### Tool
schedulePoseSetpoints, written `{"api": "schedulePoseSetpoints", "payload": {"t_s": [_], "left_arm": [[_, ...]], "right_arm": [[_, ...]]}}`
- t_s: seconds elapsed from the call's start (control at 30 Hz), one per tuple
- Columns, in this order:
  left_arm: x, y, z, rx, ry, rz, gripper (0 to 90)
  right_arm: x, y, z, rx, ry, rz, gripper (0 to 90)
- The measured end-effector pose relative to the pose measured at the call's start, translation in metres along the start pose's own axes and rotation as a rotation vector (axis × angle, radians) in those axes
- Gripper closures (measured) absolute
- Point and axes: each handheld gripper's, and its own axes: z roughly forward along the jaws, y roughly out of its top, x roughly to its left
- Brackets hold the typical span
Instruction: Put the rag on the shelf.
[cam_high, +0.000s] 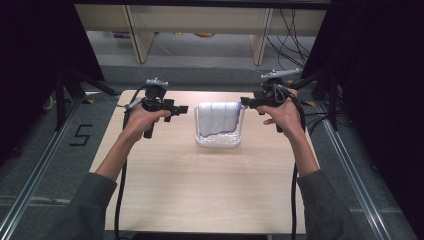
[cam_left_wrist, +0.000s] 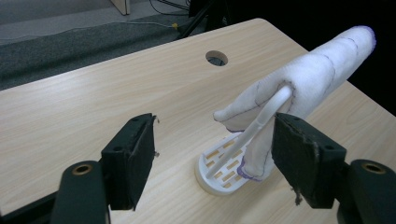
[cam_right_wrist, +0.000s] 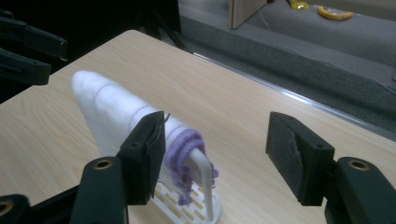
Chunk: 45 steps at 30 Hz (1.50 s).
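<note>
So right now you've got the white cloth (cam_high: 218, 118) draped over the top bar of that little white rack (cam_high: 218, 140), sitting near the far middle of the worktop (cam_high: 200, 190), and your two tools parked either side of it. Your left gripper (cam_high: 182, 108) sits just off the rack's left end and your right gripper (cam_high: 245, 103) right at the other end, both pointing inward at the cloth. Both sets of jaws are well apart with nothing pinched between them: in the left gripper view the cloth (cam_left_wrist: 303, 84) and the rack's curved end post (cam_left_wrist: 261, 122) stand beyond and between the pads without being pressed, and in the right gripper view the purple-stitched hem (cam_right_wrist: 187, 154) hangs next to the left pad, not squeezed. My read is that holding them level and mirrored like that makes sense, since the cloth hangs evenly over the bar with its purple edging hanging on the near side, and coming at it from both ends keeps it from sliding off one side. The rack's slotted base (cam_left_wrist: 224, 170) sits flat, so it looks stable enough. The worktop is pale wood-grain laminate with a round cable hole (cam_left_wrist: 216, 58) near the far edge, otherwise bare. Around it there's grey carpet, metal rails along both sides, dark curtains left and right, a "5" taped on the floor (cam_high: 80, 135), and light wooden furniture legs with loose cables at the back.
</note>
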Motion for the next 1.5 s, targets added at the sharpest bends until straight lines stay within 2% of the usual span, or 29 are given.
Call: {"api": "schedulePoseSetpoints", "payload": {"t_s": [0.13, 0.27, 0.3, 0.33, 0.37, 0.5, 0.63, 0.77, 0.97, 1.13, 1.2, 1.33, 1.37, 1.4, 1.47, 1.5], "left_arm": [[0.000, -0.008, -0.005, -0.008, 0.000, -0.008, 29.9], [-0.002, -0.017, -0.011, -0.025, -0.007, -0.007, 29.5], [-0.003, -0.019, -0.012, -0.029, -0.013, -0.017, 29.5], [-0.004, -0.022, -0.014, -0.026, -0.013, -0.005, 29.5], [-0.005, -0.024, -0.014, -0.033, -0.020, -0.015, 29.5], [-0.009, -0.032, -0.018, -0.044, -0.030, -0.009, 29.5], [-0.012, -0.040, -0.022, -0.053, -0.053, -0.009, 29.2], [-0.015, -0.049, -0.027, -0.058, -0.064, 0.000, 29.1], [-0.020, -0.063, -0.030, -0.062, -0.079, 0.007, 29.1], [-0.024, -0.074, -0.032, -0.067, -0.083, 0.016, 28.9], [-0.027, -0.082, -0.031, -0.067, -0.106, 0.019, 28.9], [-0.030, -0.092, -0.029, -0.077, -0.121, 0.012, 28.7], [-0.030, -0.092, -0.029, -0.077, -0.121, 0.012, 28.8], [-0.032, -0.096, -0.027, -0.046, -0.118, 0.029, 28.6], [-0.033, -0.097, -0.026, -0.047, -0.102, 0.035, 28.6], [-0.034, -0.098, -0.025, -0.043, -0.095, 0.041, 28.6]], "right_arm": [[0.006, -0.002, -0.006, -0.005, 0.000, -0.014, 37.5], [0.014, -0.007, -0.014, -0.041, 0.009, -0.038, 36.9], [0.014, -0.007, -0.014, -0.041, 0.009, -0.038, 36.9], [0.016, -0.008, -0.016, -0.037, 0.020, -0.026, 36.7], [0.017, -0.010, -0.017, -0.038, 0.019, -0.034, 36.6], [0.021, -0.016, -0.023, -0.038, 0.021, -0.057, 36.3], [0.023, -0.024, -0.025, -0.041, 0.032, -0.054, 35.8], [0.025, -0.035, -0.026, -0.041, 0.045, -0.026, 35.4], [0.025, -0.051, -0.022, -0.047, 0.062, -0.037, 35.1], [0.027, -0.064, -0.022, -0.055, 0.067, -0.004, 34.3], [0.027, -0.070, -0.022, -0.060, 0.069, -0.006, 34.2], [0.030, -0.078, -0.019, -0.059, 0.073, -0.020, 34.1], [0.030, -0.078, -0.019, -0.059, 0.073, -0.020, 34.1], [0.031, -0.079, -0.019, -0.055, 0.073, -0.014, 34.1], [0.033, -0.080, -0.018, -0.048, 0.084, 0.005, 34.1], [0.034, -0.081, -0.017, -0.045, 0.085, -0.004, 34.1]]}}
